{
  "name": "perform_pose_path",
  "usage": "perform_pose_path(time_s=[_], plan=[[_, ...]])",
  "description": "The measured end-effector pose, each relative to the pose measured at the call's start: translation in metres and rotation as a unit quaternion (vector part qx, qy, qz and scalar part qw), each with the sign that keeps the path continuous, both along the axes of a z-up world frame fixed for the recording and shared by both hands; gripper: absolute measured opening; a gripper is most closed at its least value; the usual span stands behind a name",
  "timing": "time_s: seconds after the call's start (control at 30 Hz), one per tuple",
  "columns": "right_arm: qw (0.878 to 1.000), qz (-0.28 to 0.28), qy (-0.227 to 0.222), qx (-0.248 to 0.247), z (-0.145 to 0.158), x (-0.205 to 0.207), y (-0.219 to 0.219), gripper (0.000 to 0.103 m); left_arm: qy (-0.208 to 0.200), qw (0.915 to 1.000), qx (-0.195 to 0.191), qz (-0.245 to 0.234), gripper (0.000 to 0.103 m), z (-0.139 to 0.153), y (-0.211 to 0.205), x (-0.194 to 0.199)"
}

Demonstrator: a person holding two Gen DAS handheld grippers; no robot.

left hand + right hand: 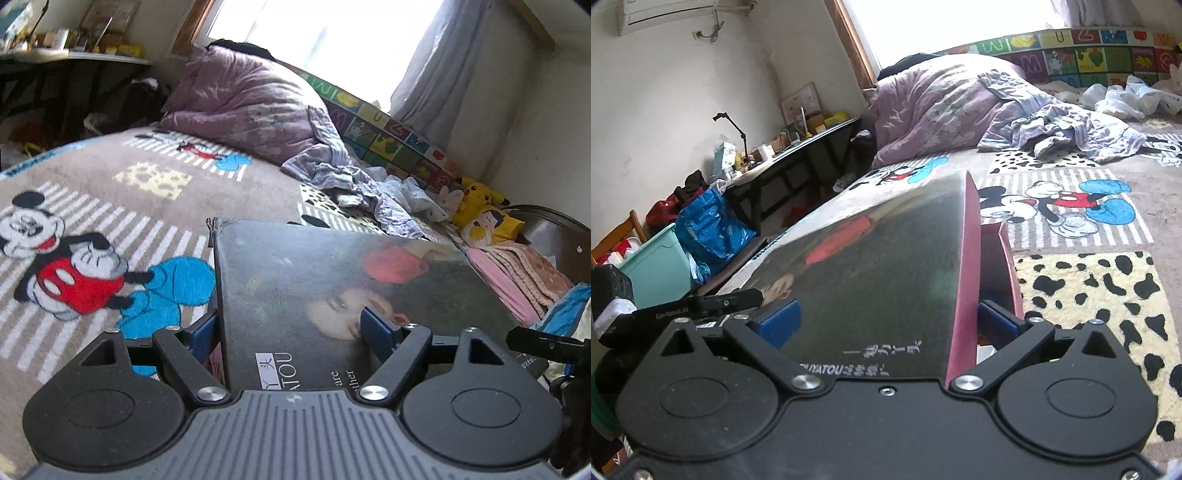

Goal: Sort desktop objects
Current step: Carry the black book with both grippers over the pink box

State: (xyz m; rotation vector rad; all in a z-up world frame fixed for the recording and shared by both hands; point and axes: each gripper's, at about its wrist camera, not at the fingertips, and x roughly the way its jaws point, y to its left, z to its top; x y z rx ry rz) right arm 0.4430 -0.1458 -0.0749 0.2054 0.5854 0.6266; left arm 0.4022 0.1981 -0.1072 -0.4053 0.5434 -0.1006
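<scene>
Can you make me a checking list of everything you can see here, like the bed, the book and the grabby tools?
Surface: a bed blanket with cartoon mice, not a desk.
Job's things: one large dark book with a pink inner side, held above the bed.
Clutter: purple duvet, crumpled clothes, white plastic bags, yellow plush toys.
Grippers: left tool and right tool each have blue pads either side of the book.
Cables: a wire under the wall air conditioner.
Surroundings: bright window, crowded desk, blue bag, teal bin.
</scene>
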Motion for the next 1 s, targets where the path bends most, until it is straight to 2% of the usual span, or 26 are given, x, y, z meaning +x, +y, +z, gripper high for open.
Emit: perform_pose_path(time_s=[0.13,0.37,0.73,0.83,0.93,1.0], plan=[[1.000,-0.002,0.008,-0.003,-0.007,0.006,0.001,0.103,0.017,0.9998,-0.007,0.001,0.080,-0.009,0.001,0.004],[1.000,-0.012,0.024,0.002,-0.020,0.010,-0.004,0.103,0.020,0.9997,0.010,-0.002,0.080,-0.007,-0.007,0.005],[1.000,-0.028,0.007,0.004,-0.017,0.007,-0.008,0.103,0.029,0.9995,0.009,0.007,0.080,-0.004,-0.015,0.010],[0.999,-0.032,-0.005,0.002,-0.016,0.002,-0.007,0.103,0.035,0.9992,0.014,0.015,0.082,-0.002,-0.018,0.012],[0.999,-0.047,-0.019,0.000,-0.017,-0.001,-0.009,0.103,0.038,0.9985,0.034,0.017,0.083,0.000,-0.026,0.014],[0.998,-0.055,-0.022,0.003,-0.019,-0.001,-0.011,0.103,0.039,0.9985,0.032,0.021,0.084,0.000,-0.028,0.015]])
